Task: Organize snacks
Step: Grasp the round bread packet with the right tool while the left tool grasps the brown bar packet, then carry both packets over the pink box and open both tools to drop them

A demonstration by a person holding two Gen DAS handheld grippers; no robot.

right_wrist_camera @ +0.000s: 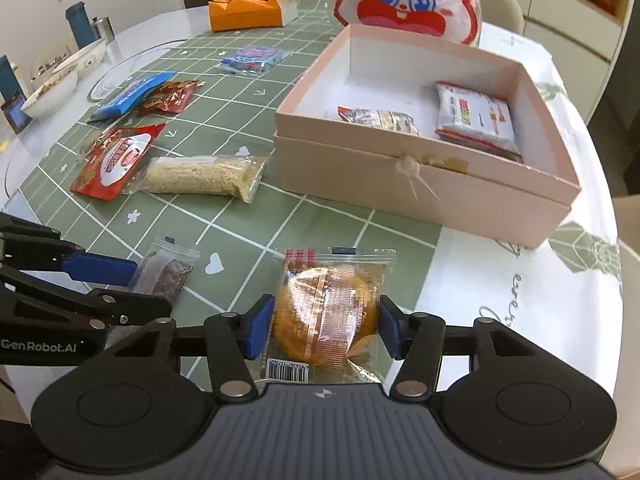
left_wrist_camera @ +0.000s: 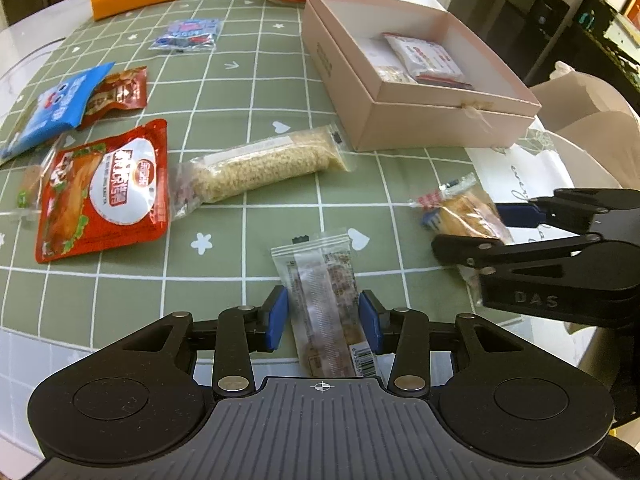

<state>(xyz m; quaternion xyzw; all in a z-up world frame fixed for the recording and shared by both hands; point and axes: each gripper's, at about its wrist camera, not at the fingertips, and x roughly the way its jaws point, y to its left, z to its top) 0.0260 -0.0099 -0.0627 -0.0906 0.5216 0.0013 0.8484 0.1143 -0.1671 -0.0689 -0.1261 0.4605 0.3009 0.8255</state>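
Right now the right tongs (right_wrist_camera: pixel 324 330) are squeezing the wrapped bun (right_wrist_camera: pixel 326 314) by its soft sides, low over the desk (right_wrist_camera: pixel 280 216) and just short of the pink box (right_wrist_camera: pixel 420 184). Squeezing harder could be crushing the bun, while the slick film could be sliding out on the way over the box wall. The left tongs (left_wrist_camera: pixel 323 318) are sitting half-wide around the bar (left_wrist_camera: pixel 326 312); its right pad looks to be touching the wrapper, the left standing just clear, so nothing is gripped. Only the bar's near end is lying between the pads, so it could be pivoting or dropping once raised. Both tongs are working close together and risk bumping.
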